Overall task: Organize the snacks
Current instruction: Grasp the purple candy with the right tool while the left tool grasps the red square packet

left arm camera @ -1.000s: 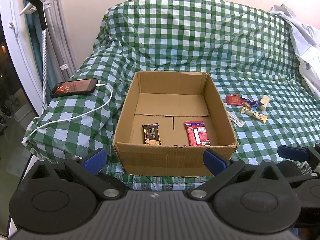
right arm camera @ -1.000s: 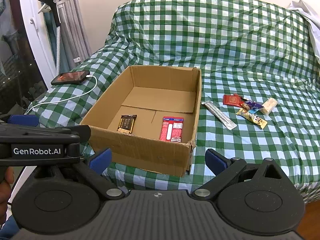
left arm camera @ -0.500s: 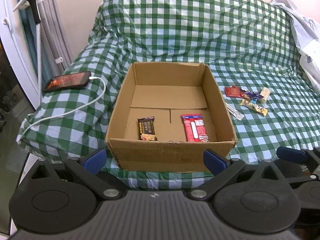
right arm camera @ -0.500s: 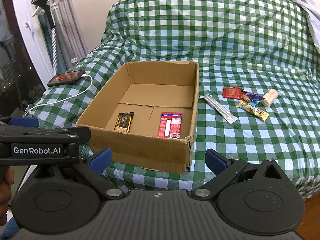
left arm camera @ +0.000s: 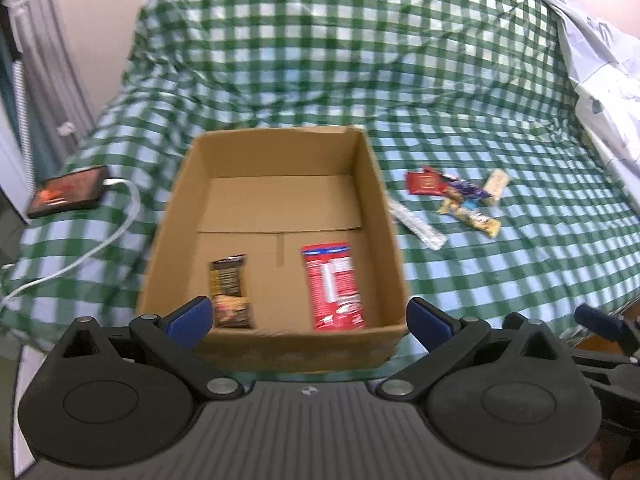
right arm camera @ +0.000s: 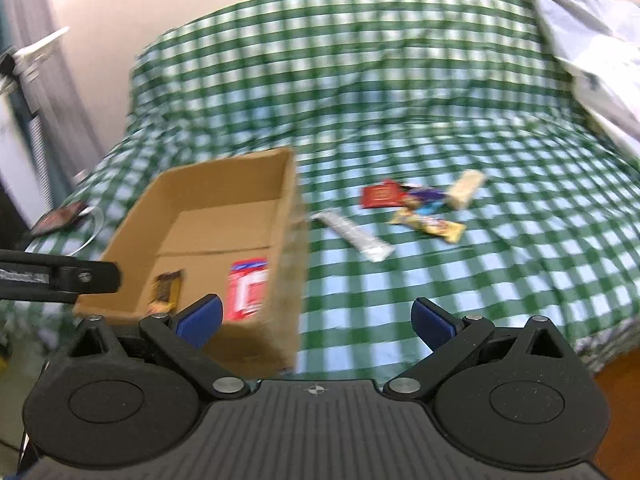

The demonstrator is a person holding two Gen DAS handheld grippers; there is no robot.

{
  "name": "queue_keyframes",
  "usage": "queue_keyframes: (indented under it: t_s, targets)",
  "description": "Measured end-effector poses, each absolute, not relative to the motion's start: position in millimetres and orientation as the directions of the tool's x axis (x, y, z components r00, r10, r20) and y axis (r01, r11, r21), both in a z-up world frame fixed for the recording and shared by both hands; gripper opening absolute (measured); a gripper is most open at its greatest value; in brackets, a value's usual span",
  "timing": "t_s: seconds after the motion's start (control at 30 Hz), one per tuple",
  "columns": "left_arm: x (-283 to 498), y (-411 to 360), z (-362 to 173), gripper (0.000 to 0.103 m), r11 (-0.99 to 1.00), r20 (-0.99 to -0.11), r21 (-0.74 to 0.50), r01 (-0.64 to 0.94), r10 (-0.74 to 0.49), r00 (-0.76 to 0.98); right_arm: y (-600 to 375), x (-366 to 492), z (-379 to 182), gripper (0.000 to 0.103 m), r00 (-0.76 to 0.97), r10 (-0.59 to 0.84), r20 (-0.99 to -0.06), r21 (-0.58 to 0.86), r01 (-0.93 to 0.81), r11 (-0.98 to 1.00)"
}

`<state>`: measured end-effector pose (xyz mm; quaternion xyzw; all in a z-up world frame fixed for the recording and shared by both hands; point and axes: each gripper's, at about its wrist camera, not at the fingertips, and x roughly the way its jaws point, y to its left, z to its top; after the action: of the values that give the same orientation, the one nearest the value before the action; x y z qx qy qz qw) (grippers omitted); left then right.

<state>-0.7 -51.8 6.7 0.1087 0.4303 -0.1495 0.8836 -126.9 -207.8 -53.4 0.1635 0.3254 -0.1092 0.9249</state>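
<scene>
An open cardboard box [left arm camera: 384, 216] [right arm camera: 288, 216] sits on the green checked bed cover. Inside lie a dark brown snack bar [left arm camera: 230, 292] [right arm camera: 166, 290] and a red snack packet [left arm camera: 332, 290] [right arm camera: 248, 292]. To the box's right lie loose snacks: a silver stick [left arm camera: 416, 226] [right arm camera: 354, 234], a red packet [left arm camera: 424, 182] [right arm camera: 380, 194], a yellow bar [left arm camera: 472, 218] [right arm camera: 430, 224], a beige bar [left arm camera: 496, 184] [right arm camera: 464, 190]. My left gripper [left arm camera: 308, 320] is open and empty above the box's near wall. My right gripper [right arm camera: 316, 320] is open and empty, just right of the box.
A phone [left arm camera: 68, 192] with a white charging cable [left arm camera: 92, 248] lies on the bed left of the box. Pale bedding [left arm camera: 600, 60] is heaped at the right. Curtains and a white rack stand at the left. The bed edge is near, bottom right.
Both grippers have moved forward and up toward the bed. The right view has swung right toward the loose snacks. The snacks and box have not moved.
</scene>
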Motion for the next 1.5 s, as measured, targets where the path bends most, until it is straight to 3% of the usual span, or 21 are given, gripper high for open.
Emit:
queue_keyframes:
  t_s: [0.37, 0.67, 0.97, 1.27, 1.3, 1.37, 1.4, 1.43, 1.5]
  targets:
    - [76.9, -190.9, -10.9, 0.103, 0.870, -0.824, 0.069, 0.489, -0.226, 0.519, -342.6, -113.0, -80.0, 0.100, 0.713, -0.289, -0.638, 0.251, 0.548, 0.798]
    - [169.7, -297.9, -81.6, 0.103, 0.831, -0.860, 0.171, 0.529, -0.136, 0.492, -455.1, -41.7, -135.9, 0.101, 0.643, -0.315, -0.698, 0.298, 0.661, 0.689]
    - [253.5, -368.9, -162.9, 0.103, 0.629, -0.874, 0.358, 0.690, -0.035, 0.485, -471.1, 61.8, -196.5, 0.101, 0.680, -0.151, -0.717, 0.316, 0.511, 0.799]
    - [306.0, -396.4, -220.9, 0.103, 0.449, -0.945, 0.296, 0.843, 0.012, 0.325, -453.4, 135.4, -236.5, 0.097, 0.651, -0.044, -0.758, 0.268, 0.372, 0.888]
    - [307.7, -398.8, -226.2, 0.103, 0.435, -0.952, 0.282, 0.855, 0.014, 0.306, -451.8, 139.6, -238.3, 0.093, 0.652, -0.041, -0.757, 0.262, 0.361, 0.895]
    - [308.3, -402.7, -236.3, 0.100, 0.415, -0.956, 0.273, 0.868, 0.018, 0.293, -446.5, 145.0, -241.2, 0.071, 0.657, -0.049, -0.752, 0.236, 0.338, 0.911]
    - [308.5, -402.9, -239.5, 0.092, 0.415, -0.959, 0.261, 0.871, 0.012, 0.282, -443.5, 146.3, -243.0, 0.040, 0.662, -0.062, -0.747, 0.212, 0.325, 0.922]
    - [309.2, -402.5, -239.8, 0.086, 0.427, -0.967, 0.230, 0.874, -0.002, 0.256, -441.6, 147.0, -245.2, 0.016, 0.660, -0.054, -0.749, 0.202, 0.304, 0.931]
    - [311.6, -399.2, -232.1, 0.036, 0.461, -0.981, 0.137, 0.877, -0.061, 0.185, -441.4, 145.8, -249.9, 0.005, 0.648, -0.036, -0.761, 0.219, 0.308, 0.926]
